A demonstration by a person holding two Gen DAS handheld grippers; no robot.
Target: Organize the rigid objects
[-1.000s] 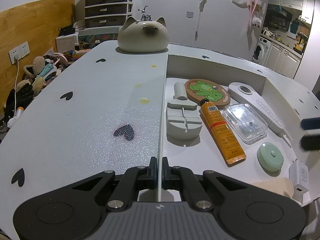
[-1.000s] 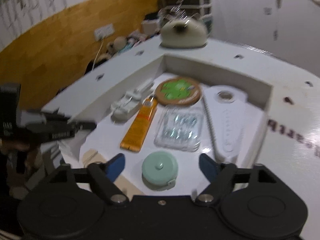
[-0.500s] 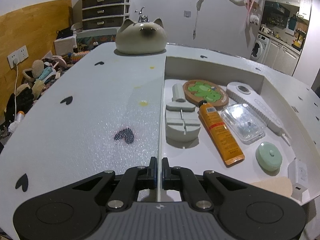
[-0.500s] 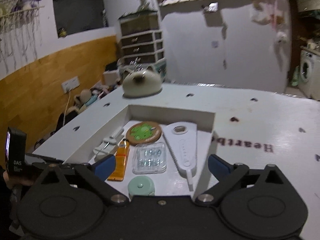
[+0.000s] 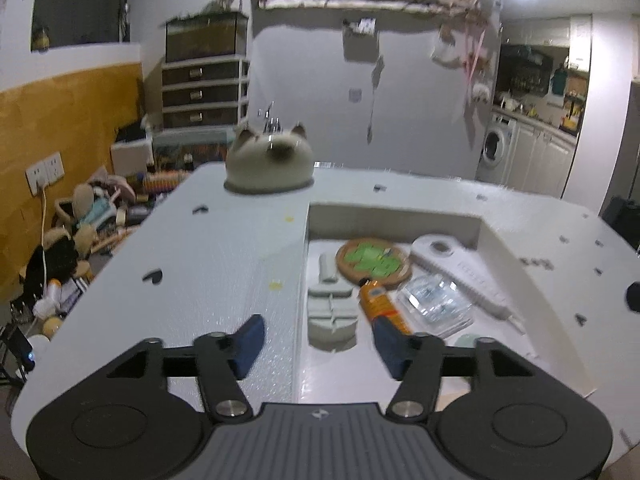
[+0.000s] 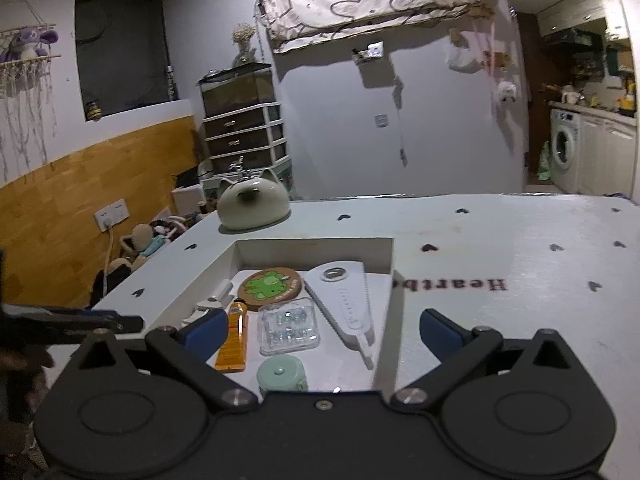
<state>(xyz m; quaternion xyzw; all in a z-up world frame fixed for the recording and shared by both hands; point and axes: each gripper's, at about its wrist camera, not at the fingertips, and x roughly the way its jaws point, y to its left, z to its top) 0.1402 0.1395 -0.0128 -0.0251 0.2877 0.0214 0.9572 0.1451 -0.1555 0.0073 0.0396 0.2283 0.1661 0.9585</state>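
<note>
A white box (image 5: 392,220) lies open and holds a frog coaster (image 5: 372,260), an orange tube (image 5: 380,300), a clear case (image 5: 436,304), a white power strip (image 5: 460,268), a grey tool (image 5: 332,312) and a mint round case (image 6: 282,374). My left gripper (image 5: 318,330) hovers over the seam between the left flap (image 5: 224,264) and the box's inside. Its jaws are opening with nothing between them. My right gripper (image 6: 320,322) hangs above the box's near end, jaws opening wide and holding nothing. The same coaster (image 6: 272,284) and tube (image 6: 234,340) show beyond it.
A cat-shaped ceramic pot (image 5: 268,164) stands on the far end of the left flap. The right flap (image 6: 520,280) carries dark hearts and lettering. Toys and cables clutter the floor (image 5: 80,240) to the left. A drawer unit (image 6: 244,132) stands by the back wall.
My left gripper has let go of the flap's thin edge, opened and lifted. My right gripper has opened wider and tipped up from the box's contents toward the room.
</note>
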